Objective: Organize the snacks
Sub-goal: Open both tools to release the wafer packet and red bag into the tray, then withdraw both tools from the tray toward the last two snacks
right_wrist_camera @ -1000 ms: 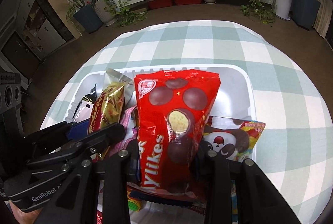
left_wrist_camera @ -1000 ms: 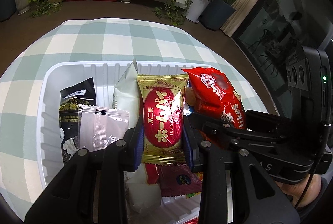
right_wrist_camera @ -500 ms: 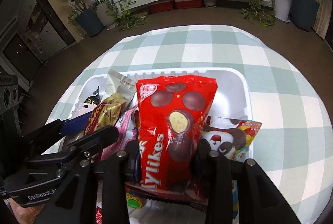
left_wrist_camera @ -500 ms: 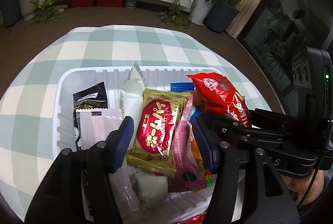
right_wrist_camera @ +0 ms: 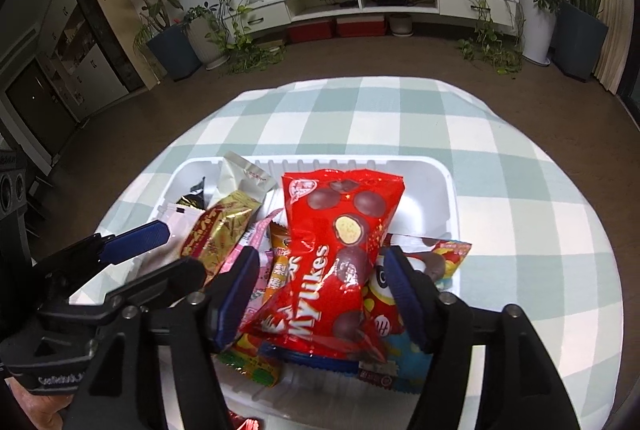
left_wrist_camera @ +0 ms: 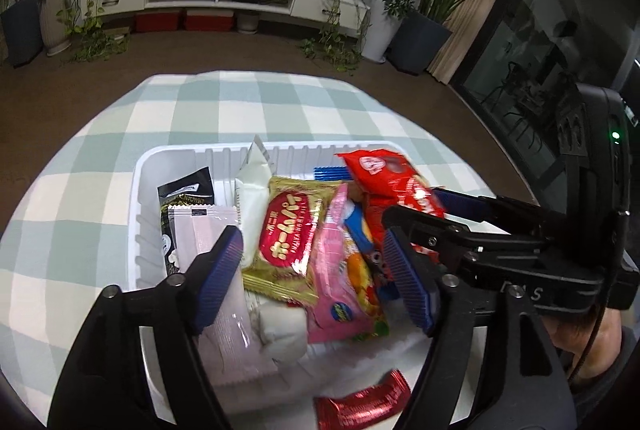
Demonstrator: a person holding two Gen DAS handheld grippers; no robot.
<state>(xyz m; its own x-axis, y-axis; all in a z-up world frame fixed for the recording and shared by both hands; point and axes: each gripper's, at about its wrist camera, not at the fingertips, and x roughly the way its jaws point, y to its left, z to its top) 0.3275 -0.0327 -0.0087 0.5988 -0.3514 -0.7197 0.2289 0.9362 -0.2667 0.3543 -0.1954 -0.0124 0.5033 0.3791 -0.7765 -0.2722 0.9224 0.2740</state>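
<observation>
A white plastic bin (left_wrist_camera: 140, 214) (right_wrist_camera: 448, 190) on the checked tablecloth holds several snack packets. The gold and red packet (left_wrist_camera: 286, 234) lies in the bin, also seen in the right wrist view (right_wrist_camera: 218, 228). My left gripper (left_wrist_camera: 316, 270) is open and empty above it. The red Mylikes bag (right_wrist_camera: 332, 254) leans in the bin, also in the left wrist view (left_wrist_camera: 392, 182). My right gripper (right_wrist_camera: 320, 294) is open with its jaws either side of the bag's lower part, apart from it.
A pale pink packet (left_wrist_camera: 220, 290), a pink packet (left_wrist_camera: 336, 270), a black packet (left_wrist_camera: 180, 190) and a white pouch (left_wrist_camera: 252, 190) lie in the bin. A red wrapper (left_wrist_camera: 360, 406) lies outside its near rim. The table's far edge drops to brown floor with potted plants beyond.
My left gripper let go of the gold and red packet, opened wide and pulled back. My right gripper opened off the Mylikes bag, which now rests in the bin.
</observation>
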